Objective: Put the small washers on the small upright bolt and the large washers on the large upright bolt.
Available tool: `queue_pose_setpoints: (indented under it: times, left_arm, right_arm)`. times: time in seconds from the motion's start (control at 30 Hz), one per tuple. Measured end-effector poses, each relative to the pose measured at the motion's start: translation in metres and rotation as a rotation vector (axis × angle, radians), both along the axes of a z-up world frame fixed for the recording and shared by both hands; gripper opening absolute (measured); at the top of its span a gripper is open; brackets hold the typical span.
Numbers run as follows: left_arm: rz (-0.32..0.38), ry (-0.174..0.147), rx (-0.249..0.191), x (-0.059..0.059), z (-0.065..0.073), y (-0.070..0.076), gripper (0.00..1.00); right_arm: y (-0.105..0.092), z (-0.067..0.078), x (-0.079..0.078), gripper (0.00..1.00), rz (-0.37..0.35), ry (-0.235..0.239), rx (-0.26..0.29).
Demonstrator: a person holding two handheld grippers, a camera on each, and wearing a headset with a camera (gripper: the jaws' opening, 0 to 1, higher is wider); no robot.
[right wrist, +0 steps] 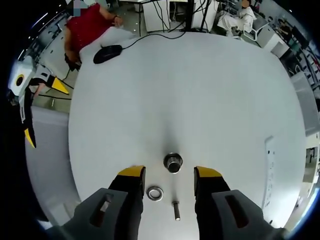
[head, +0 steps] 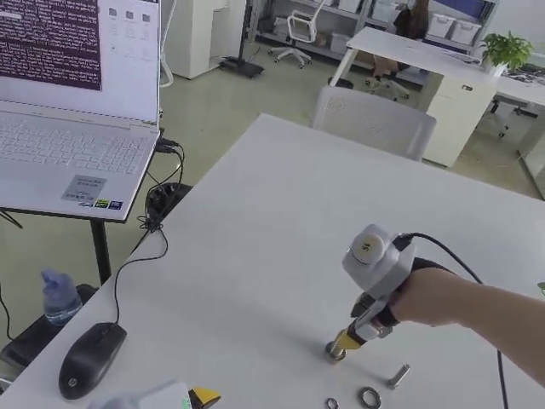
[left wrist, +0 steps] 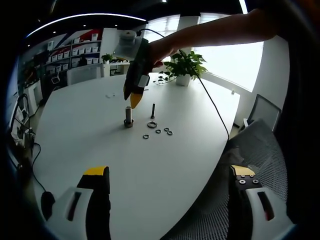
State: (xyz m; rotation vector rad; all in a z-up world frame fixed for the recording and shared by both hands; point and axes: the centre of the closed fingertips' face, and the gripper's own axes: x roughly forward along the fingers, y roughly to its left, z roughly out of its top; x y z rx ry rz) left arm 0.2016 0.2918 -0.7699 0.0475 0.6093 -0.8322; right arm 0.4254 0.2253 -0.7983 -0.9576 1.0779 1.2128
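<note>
The large bolt [right wrist: 173, 162] stands upright on the white table [head: 281, 230], and I look down on its top. My right gripper [right wrist: 170, 172] hangs open just above it, one yellow-tipped finger on each side, holding nothing. In the head view that right gripper [head: 343, 345] is right over the large bolt [head: 335, 351]. The small bolt [head: 398, 375] stands nearby, with a large washer [head: 369, 397] and a small washer [head: 331, 403] beside it. My left gripper [left wrist: 169, 175] is open and empty, well back from the bolts; several washers [left wrist: 158, 131] lie ahead of it.
An open laptop [head: 77, 111] sits on a side stand at the left, with a black mouse [head: 89, 358] on the table's left corner and a bottle [head: 60, 298] below. A grey chair [head: 375, 119] stands at the table's far edge.
</note>
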Motion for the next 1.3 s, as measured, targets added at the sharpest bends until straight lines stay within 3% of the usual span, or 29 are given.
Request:
queue_pose_setpoints:
  times: [0.07,0.23,0.93,1.3]
  left_arm:
    - [0.015,-0.033,-0.022,0.002,0.008,-0.001,1.00]
    - [0.054,-0.034,-0.056,0.006,0.015,0.002,0.99]
    - [0.061,-0.029,-0.026,0.011,0.013,0.002,0.96]
    - [0.042,-0.035,-0.005,0.014,0.015,-0.004,0.93]
  right_arm:
    - [0.000,0.000,0.000,0.41,0.002,-0.001,0.001]
    - [-0.005,-0.001,-0.004,0.41,0.005,0.003,-0.008]
    - [-0.052,-0.001,-0.012,0.39,-0.014,0.003,-0.039]
    - [-0.060,-0.006,-0.023,0.37,-0.008,0.013,-0.044]
